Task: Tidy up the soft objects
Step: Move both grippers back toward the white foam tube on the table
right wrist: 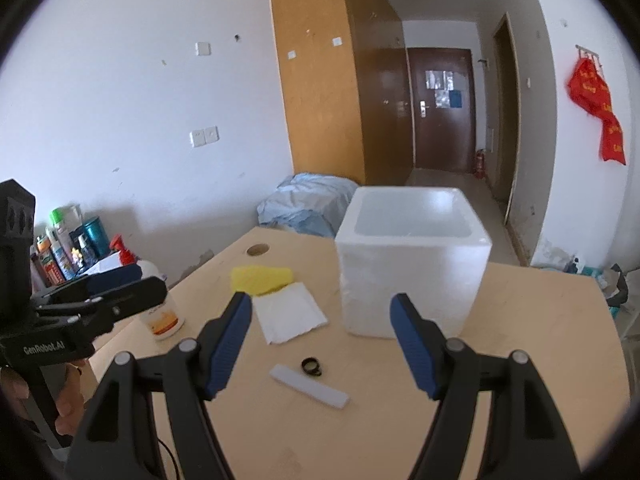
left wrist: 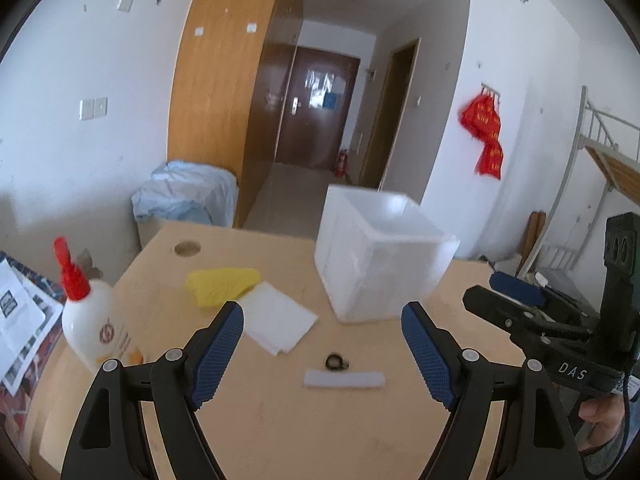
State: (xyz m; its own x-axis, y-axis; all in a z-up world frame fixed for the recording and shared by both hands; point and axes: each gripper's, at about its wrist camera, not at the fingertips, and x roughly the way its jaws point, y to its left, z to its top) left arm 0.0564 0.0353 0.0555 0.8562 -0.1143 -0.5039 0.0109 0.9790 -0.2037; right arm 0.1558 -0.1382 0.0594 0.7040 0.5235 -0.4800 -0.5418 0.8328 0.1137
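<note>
Lying crosswise at lower centre, the white foam strip (left wrist: 344, 379) sits just ahead of the wide-open, empty left gripper (left wrist: 322, 350).

On the desk (right wrist: 520, 320), taking the ring (right wrist: 311, 366) as the clock centre in the right wrist view, the foam box (right wrist: 412, 264) stands at 1 o'clock and the foam strip (right wrist: 309, 385) lies just beside the ring at 6 o'clock. The folded cloth (right wrist: 289, 312) lies at 11 o'clock, overlapped at its far edge by the sponge (right wrist: 262, 278). The glue bottle (right wrist: 160, 312) stands at 9 o'clock by the desk's left edge, and the cable hole (right wrist: 257, 249) lies beyond the sponge.
</note>
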